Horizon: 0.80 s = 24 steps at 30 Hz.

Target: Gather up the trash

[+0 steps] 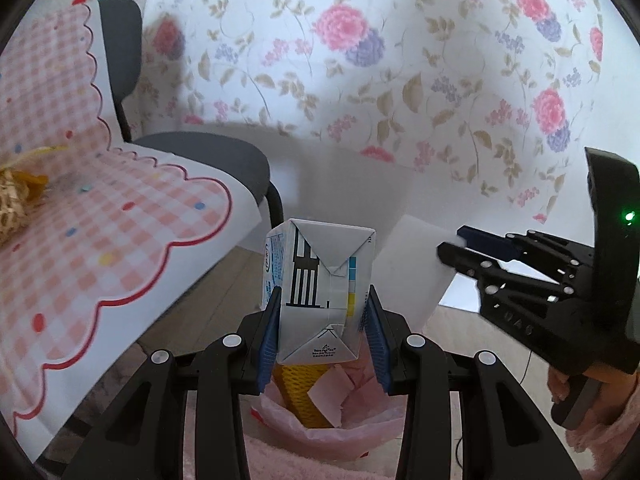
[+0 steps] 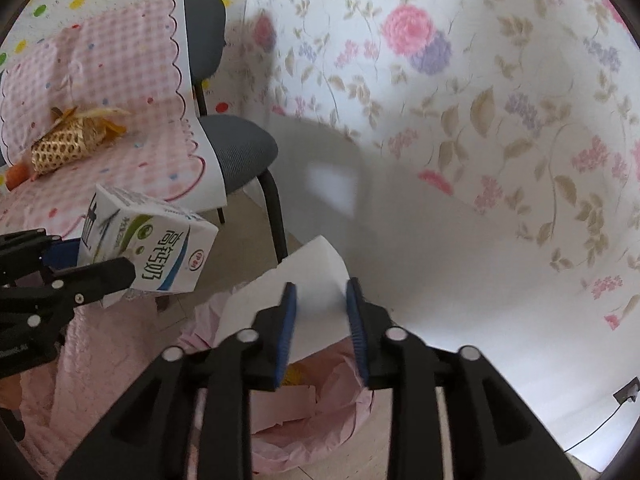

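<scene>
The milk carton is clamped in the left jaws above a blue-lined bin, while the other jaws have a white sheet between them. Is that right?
One thing is wrong: the bin liner is pink, not blue, as the right wrist view shows. The rest stands: the milk carton sits clamped in the left gripper above that bin, and the white sheet lies between the jaws of the right gripper.

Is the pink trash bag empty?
No. The pink trash bag already holds a yellow foam net and pink paper scraps.

The milk carton [image 2: 148, 240], at the left of the right wrist view, reads "高钙奶" upside down beside a red logo. In the left wrist view its lower flap [image 1: 326, 350] seems to read "Tetra Pak".
</scene>
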Tool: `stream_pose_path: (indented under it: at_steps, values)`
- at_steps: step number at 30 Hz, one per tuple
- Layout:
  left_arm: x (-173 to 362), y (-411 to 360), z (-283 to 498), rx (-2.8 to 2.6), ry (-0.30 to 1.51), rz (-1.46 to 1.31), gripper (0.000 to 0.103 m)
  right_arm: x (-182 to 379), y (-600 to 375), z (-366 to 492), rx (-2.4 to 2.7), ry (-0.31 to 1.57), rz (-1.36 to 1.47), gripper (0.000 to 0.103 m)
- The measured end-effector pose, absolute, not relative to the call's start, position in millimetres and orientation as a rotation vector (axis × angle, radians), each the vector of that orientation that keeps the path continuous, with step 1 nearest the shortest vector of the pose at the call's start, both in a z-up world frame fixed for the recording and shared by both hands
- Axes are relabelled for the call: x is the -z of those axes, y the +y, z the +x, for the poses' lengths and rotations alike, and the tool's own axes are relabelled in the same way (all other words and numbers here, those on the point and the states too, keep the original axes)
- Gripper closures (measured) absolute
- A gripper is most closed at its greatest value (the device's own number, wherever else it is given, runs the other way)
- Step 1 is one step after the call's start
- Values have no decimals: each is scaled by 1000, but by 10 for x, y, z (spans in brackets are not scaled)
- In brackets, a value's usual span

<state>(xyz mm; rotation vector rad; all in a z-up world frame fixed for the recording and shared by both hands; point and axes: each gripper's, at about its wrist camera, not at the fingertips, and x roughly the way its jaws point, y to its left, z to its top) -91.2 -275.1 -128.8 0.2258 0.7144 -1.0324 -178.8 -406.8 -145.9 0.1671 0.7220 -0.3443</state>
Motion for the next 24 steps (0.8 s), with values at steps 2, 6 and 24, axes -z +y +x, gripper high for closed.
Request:
stream_pose_path:
  at_steps: [2, 6, 24]
  values:
    - [1357, -2817, -887, 1035, 728, 233, 63, 1505, -4102, -1737, 340, 735, 176, 70]
    - [1458, -2903, -858, 1034, 749, 244, 63, 1529, -4143, -1699, 337, 736, 196, 63]
    - [1057, -2092, -637, 801, 697, 204, 29, 920, -4050, -1695, 255, 599, 247, 63]
